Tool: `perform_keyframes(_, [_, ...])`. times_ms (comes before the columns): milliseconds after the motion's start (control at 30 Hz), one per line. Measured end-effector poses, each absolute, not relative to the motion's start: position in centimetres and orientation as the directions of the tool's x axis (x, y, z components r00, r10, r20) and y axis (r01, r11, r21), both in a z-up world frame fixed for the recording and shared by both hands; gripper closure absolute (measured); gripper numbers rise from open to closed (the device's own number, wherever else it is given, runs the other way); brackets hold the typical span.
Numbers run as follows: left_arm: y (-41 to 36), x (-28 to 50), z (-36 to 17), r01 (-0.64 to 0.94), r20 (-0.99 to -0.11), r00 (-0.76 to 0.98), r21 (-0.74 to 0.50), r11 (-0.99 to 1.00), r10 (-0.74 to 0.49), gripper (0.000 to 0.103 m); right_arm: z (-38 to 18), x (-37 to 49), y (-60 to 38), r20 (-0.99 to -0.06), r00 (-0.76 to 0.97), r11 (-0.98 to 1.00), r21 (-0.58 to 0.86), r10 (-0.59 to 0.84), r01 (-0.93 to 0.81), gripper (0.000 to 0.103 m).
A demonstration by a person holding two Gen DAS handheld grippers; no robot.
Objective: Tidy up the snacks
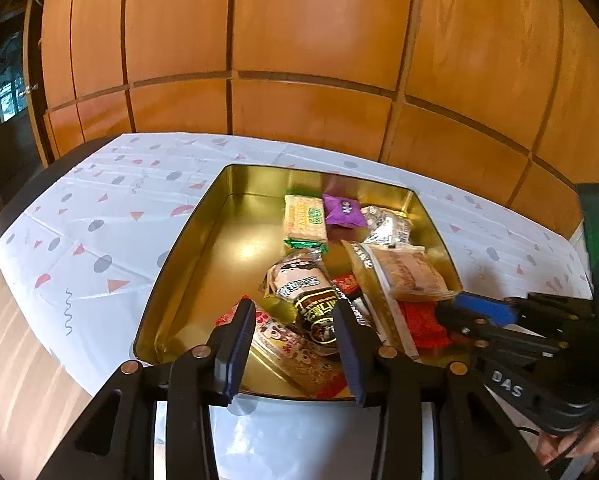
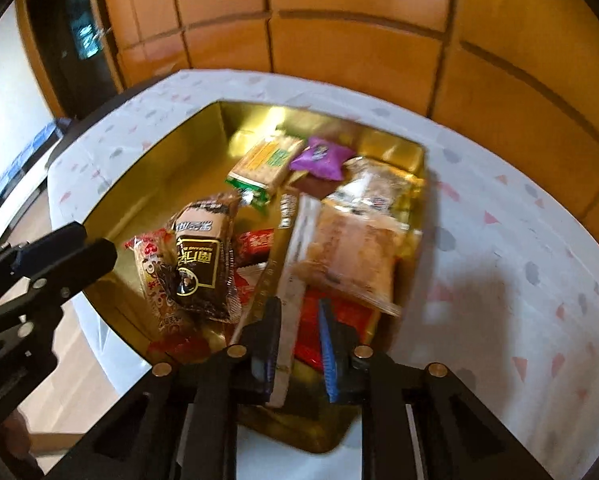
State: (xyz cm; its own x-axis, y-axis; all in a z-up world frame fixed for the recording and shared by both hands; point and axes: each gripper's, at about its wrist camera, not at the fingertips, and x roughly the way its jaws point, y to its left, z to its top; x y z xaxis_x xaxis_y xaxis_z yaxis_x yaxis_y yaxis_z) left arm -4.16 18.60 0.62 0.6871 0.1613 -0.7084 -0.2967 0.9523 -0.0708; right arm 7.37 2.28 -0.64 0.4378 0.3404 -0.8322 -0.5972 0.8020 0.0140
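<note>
A gold tin stands on the table and holds several snack packets: a green-edged cracker pack, a purple packet, a brown-and-black packet, a clear pack of brown biscuits and a red-and-white packet. My left gripper is open over the tin's near edge, empty. My right gripper is open at the tin's near right corner, its jaws on either side of a thin white-edged packet; it also shows in the left wrist view.
The table wears a white cloth with red and grey shapes. Orange wood panelling rises behind it. Wooden floor lies to the left, below the table edge.
</note>
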Motion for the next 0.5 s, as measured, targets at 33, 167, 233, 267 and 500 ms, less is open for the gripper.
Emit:
perform_keyframes(33, [18.4, -4.3, 0.7, -0.293, -0.704, 0.691, -0.066, 0.954, 0.164, 0.062, -0.4, 7.2, 1.8, -0.825, 0.451, 0.813, 0.015, 0.339, -0.582, 0.082])
perform_keyframes(167, [17.5, -4.7, 0.9, -0.272, -0.694, 0.702, -0.053, 0.961, 0.161, 0.061, 0.5, 5.9, -0.3, -0.797, 0.512, 0.856, 0.013, 0.321, -0.517, 0.076])
perform_keyframes(233, [17.0, -4.9, 1.0, -0.261, -0.687, 0.710, -0.055, 0.964, 0.153, 0.061, 0.8, 5.2, -1.3, -0.784, 0.540, 0.877, 0.013, 0.307, -0.480, 0.073])
perform_keyframes(267, [16.8, -5.0, 1.1, -0.257, -0.684, 0.714, -0.054, 0.965, 0.152, 0.060, 0.8, 5.0, -1.6, -0.780, 0.547, 0.884, 0.014, 0.302, -0.468, 0.072])
perform_keyframes(500, [15.3, -5.4, 1.3, -0.228, -0.675, 0.726, -0.058, 0.972, 0.130, 0.055, 1.1, 3.5, -4.1, -0.756, 0.599, 0.922, 0.016, 0.264, -0.386, 0.056])
